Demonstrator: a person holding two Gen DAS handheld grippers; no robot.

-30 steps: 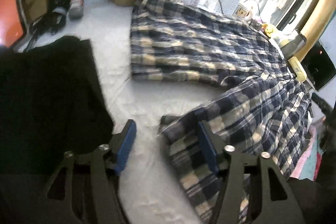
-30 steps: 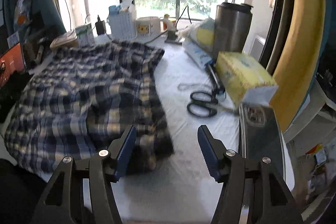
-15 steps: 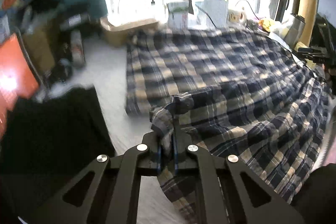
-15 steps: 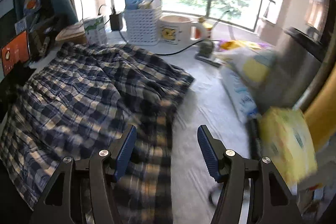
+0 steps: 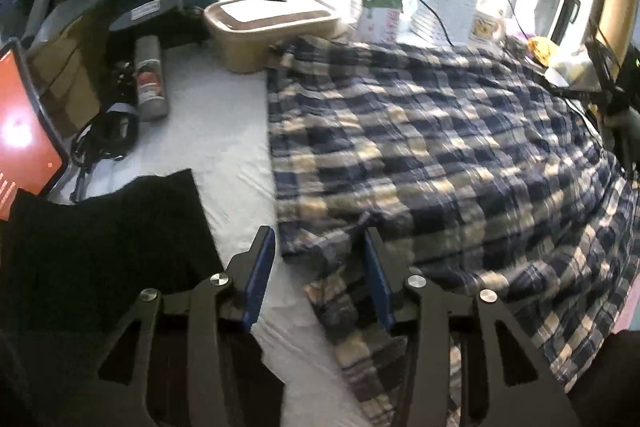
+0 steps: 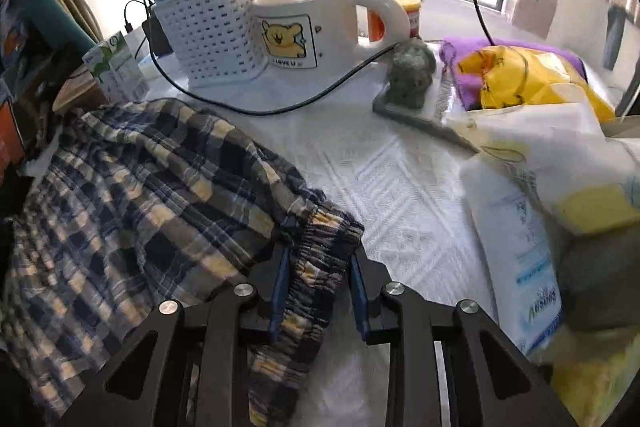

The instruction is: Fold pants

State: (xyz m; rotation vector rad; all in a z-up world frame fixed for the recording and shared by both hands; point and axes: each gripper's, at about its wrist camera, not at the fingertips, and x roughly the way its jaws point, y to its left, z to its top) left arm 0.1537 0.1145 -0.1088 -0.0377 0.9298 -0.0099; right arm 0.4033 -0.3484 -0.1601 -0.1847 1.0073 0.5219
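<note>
Left wrist view: the left tool (image 5: 318, 277) has its jaws apart, a pant-leg hem lying loose between them on the white surface (image 5: 224, 131). The plaid pants (image 5: 432, 147) spread ahead and right of it; a black garment (image 5: 100, 239) lies to its left.

Right wrist view: the right tool (image 6: 318, 291) straddles the gathered elastic waistband (image 6: 320, 243), jaws not quite together. The cloth looks light, limp and prone to bunching; waistband and hem look like the firmest holds.
</note>
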